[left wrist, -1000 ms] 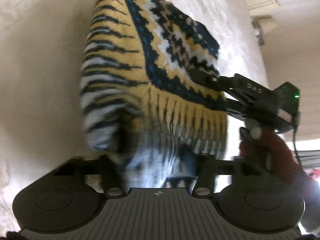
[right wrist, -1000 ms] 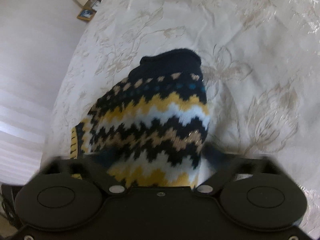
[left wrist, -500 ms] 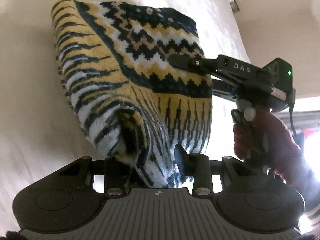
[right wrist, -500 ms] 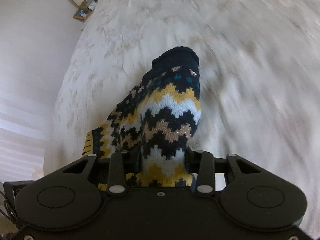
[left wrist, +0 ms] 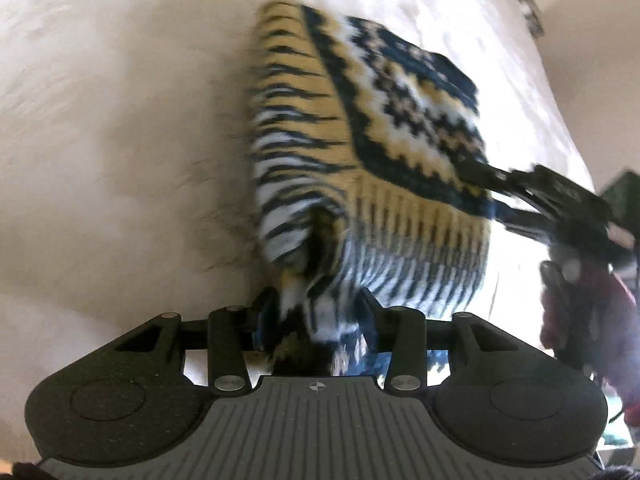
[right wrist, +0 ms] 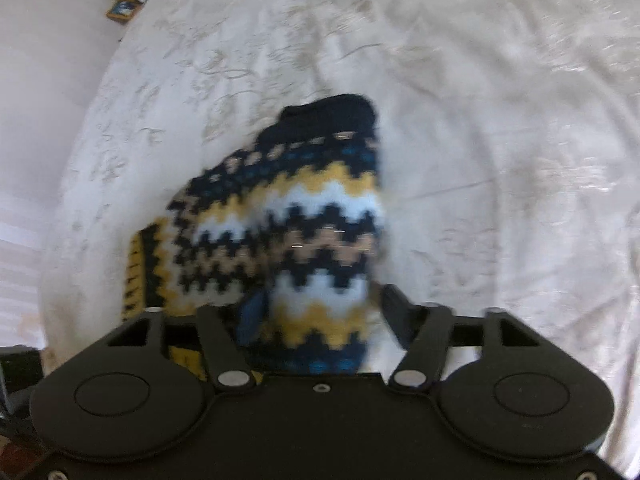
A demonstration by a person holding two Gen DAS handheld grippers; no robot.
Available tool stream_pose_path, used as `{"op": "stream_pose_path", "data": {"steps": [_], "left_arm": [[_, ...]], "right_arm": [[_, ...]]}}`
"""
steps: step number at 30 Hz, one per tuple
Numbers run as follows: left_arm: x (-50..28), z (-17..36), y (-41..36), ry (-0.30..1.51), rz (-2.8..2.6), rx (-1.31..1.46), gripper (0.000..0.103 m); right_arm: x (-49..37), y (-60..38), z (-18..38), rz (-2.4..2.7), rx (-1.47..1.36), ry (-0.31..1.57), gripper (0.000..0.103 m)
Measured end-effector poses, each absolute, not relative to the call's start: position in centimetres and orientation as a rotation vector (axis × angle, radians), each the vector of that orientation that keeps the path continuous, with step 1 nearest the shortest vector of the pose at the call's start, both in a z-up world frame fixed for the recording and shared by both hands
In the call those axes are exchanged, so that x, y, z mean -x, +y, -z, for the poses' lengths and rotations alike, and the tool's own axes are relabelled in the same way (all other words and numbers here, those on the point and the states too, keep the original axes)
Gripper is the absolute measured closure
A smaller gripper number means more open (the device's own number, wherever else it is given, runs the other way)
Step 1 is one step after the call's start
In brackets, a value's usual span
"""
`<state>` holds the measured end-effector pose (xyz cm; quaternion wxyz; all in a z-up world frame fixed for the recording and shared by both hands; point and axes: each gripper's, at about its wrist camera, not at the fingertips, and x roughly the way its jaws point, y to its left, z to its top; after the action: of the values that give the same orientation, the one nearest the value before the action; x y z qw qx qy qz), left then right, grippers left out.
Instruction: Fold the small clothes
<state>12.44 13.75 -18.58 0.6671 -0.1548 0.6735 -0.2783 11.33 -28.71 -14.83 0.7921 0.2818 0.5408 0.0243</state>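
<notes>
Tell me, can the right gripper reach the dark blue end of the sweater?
Probably yes: the right gripper has the sweater between its jaws, which have just been opening, and nothing covers the dark blue end ahead.

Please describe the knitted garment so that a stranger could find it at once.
On the cream embroidered bedcover, between the two black grippers, is a small knitted sweater. It is the only garment there, with navy, yellow, white and tan zigzag bands and a plain navy end.

White embroidered bedspread (right wrist: 500, 128); small box (right wrist: 124, 10) beyond it
</notes>
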Motion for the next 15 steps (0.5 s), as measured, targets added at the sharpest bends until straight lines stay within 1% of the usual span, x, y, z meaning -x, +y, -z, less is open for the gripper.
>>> {"op": "stream_pose_path", "data": {"steps": [5, 7, 12, 15], "left_arm": [[-11.7, 14.4, 14.9, 1.420, 0.629, 0.240, 0.061], [-11.4, 12.6, 14.7, 1.359, 0.657, 0.211, 0.061], [-11.0, 8.3, 12.6, 1.204, 0.769, 0.110, 0.061], [-11.6, 7.6, 10.3, 1.127, 0.817, 0.083, 0.059]], "right_arm": [[-10.2, -29.1, 13.4, -0.053, -0.582, 1.109, 0.029], [-9.3, -29.5, 12.7, -0.050, -0.576, 1.083, 0.023], [-8.4, -30.0, 11.8, -0.014, -0.548, 1.048, 0.019], [-8.4, -30.3, 11.9, 0.004, -0.545, 1.048, 0.017]]}}
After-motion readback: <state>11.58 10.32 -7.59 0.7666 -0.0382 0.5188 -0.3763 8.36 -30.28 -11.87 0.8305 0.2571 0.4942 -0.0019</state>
